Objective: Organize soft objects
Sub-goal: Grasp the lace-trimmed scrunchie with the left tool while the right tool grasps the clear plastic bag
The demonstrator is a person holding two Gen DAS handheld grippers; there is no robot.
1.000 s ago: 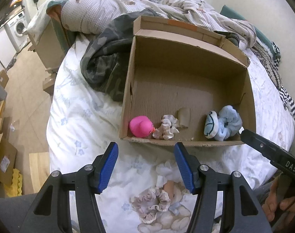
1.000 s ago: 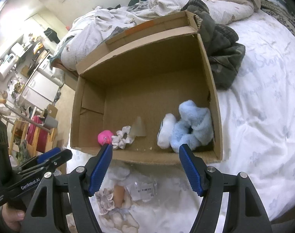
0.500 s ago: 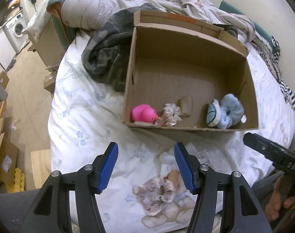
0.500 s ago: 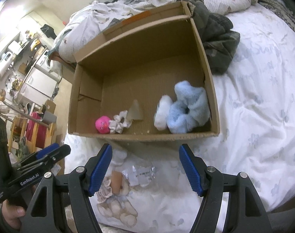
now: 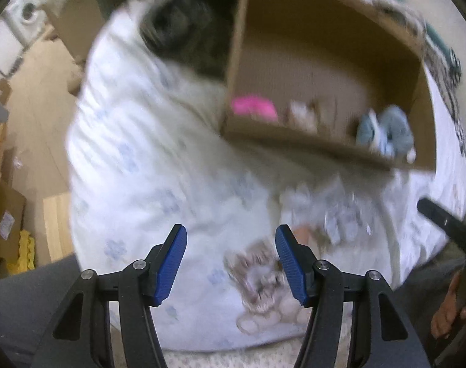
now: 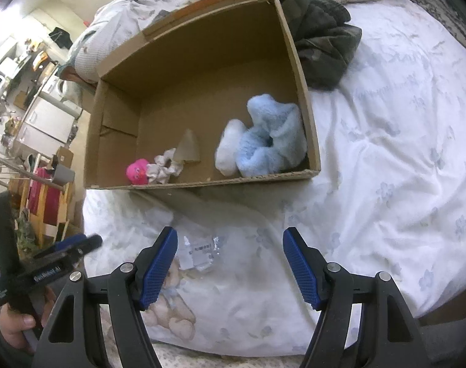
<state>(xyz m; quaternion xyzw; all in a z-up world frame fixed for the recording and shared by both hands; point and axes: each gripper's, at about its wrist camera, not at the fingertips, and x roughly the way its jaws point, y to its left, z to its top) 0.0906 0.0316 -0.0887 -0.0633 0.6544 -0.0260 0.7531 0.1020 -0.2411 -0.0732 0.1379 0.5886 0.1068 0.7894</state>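
Both grippers, left gripper and right gripper, gape wide, holding nothing. They hover over bare duvet just short of the cardboard box's near rim (left view blurred).

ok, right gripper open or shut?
Open. In the right wrist view the right gripper has its blue pads set wide apart, nothing between them, only the bedsheet below.
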